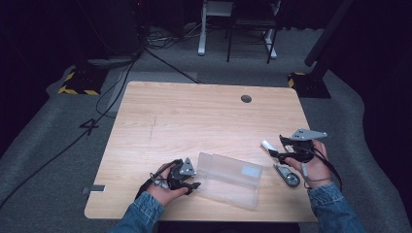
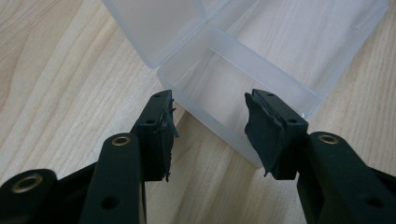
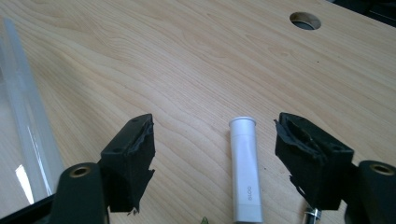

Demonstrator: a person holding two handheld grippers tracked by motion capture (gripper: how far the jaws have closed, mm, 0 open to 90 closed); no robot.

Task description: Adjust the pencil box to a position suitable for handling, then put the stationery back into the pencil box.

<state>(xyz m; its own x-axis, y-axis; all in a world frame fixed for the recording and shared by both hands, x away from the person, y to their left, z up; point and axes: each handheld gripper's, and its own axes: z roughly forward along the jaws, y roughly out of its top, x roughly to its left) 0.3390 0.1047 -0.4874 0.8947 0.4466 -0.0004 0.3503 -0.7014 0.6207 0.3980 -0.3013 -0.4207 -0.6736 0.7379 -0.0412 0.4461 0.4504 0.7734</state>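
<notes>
High view: a rectangular worktop (image 1: pixel 194 116) of pale wood-grain laminate with rounded corners carries a round cable hole (image 1: pixel 246 99) near its far edge. A clear, frosted plastic box (image 1: pixel 228 178) lies open near the front edge, its hinged lid folded flat beside the tray, a pale rectangular label on one half. The left tool (image 1: pixel 190 183), held in the person's left hand (image 1: pixel 163 188), sits at the box's left end, touching or just beside it. The left gripper view shows the left tool (image 2: pixel 210 126) with its jaws parted wide and holding nothing; the torn black rubber pads (image 2: pixel 261 133) flank a corner of the box (image 2: pixel 243 70), whose thin translucent walls are smooth with squared edges. To the right of the box, the right tool (image 1: pixel 279 154) is held above the worktop in the right hand (image 1: pixel 311 165), a grey three-cornered plate on top. A white cylindrical tube (image 1: pixel 266 145) lies just beyond its tip, and a small grey, oval object (image 1: pixel 289 177) lies near the hand; its identity cannot be told. In the right gripper view the right tool (image 3: pixel 215 154) stands wide open and empty, its ragged black pads either side of the smooth white tube (image 3: pixel 246 172), which lies flat on the worktop (image 3: pixel 187 56) and bears small grey lettering. The box's clear edge (image 3: pixel 23 121) shows at the left.
</notes>
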